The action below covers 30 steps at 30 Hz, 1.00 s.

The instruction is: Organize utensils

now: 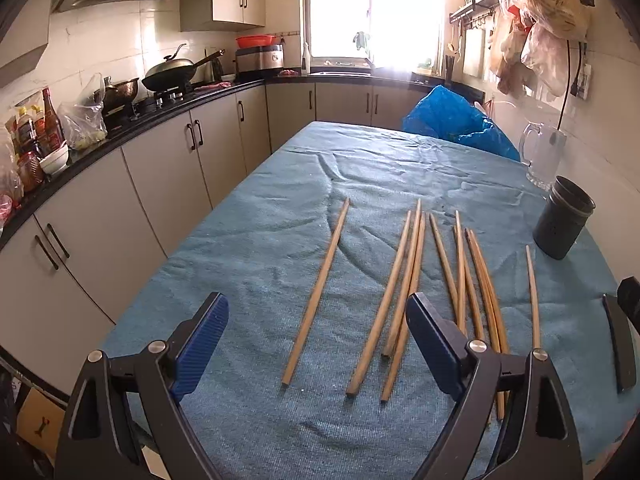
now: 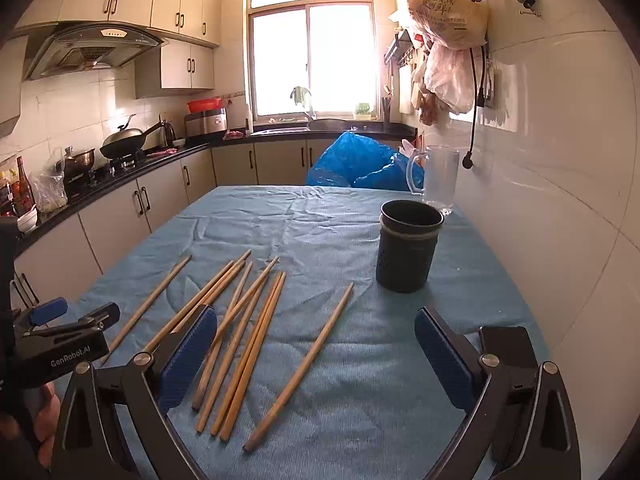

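Observation:
Several wooden chopsticks (image 1: 404, 280) lie spread on the blue tablecloth (image 1: 260, 240); they also show in the right wrist view (image 2: 248, 332). A dark cylindrical holder (image 1: 562, 220) stands upright and empty at the right, seen too in the right wrist view (image 2: 408, 248). My left gripper (image 1: 316, 340) is open and empty, low over the near ends of the chopsticks. My right gripper (image 2: 316, 348) is open and empty, with one single chopstick (image 2: 304, 364) lying between its fingers. The left gripper shows at the left edge of the right wrist view (image 2: 76, 320).
A clear glass mug (image 2: 436, 180) stands behind the holder by the tiled wall. A blue plastic bag (image 2: 360, 164) sits at the table's far end. A black phone-like slab (image 2: 506, 344) lies at the right near edge. Kitchen counter and cabinets (image 1: 160, 152) run along the left.

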Available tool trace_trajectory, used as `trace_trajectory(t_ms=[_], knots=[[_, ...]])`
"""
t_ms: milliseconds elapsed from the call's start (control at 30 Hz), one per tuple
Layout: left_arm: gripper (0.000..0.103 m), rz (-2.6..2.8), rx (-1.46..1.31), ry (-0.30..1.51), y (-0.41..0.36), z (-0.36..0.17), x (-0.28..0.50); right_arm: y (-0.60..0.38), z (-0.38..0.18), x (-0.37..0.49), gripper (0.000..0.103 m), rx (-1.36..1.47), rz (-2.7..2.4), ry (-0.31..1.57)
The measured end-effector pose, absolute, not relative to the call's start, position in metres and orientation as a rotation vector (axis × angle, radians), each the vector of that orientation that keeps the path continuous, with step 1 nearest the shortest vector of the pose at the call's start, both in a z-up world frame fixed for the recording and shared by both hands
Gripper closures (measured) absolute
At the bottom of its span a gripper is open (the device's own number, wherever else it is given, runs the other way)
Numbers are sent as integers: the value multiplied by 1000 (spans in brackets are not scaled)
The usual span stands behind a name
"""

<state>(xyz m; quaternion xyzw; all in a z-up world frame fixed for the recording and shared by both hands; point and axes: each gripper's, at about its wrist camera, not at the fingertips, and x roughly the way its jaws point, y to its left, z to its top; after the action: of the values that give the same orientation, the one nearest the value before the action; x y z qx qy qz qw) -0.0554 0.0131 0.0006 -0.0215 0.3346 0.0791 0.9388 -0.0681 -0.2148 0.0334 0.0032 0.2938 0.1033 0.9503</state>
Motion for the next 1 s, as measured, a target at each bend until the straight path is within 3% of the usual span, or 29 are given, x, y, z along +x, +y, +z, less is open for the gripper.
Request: trace_trajectory(t_ms=[1000], knots=[[14, 167, -33, 694, 12, -6, -57, -220, 8, -59, 2, 8, 246, 638]])
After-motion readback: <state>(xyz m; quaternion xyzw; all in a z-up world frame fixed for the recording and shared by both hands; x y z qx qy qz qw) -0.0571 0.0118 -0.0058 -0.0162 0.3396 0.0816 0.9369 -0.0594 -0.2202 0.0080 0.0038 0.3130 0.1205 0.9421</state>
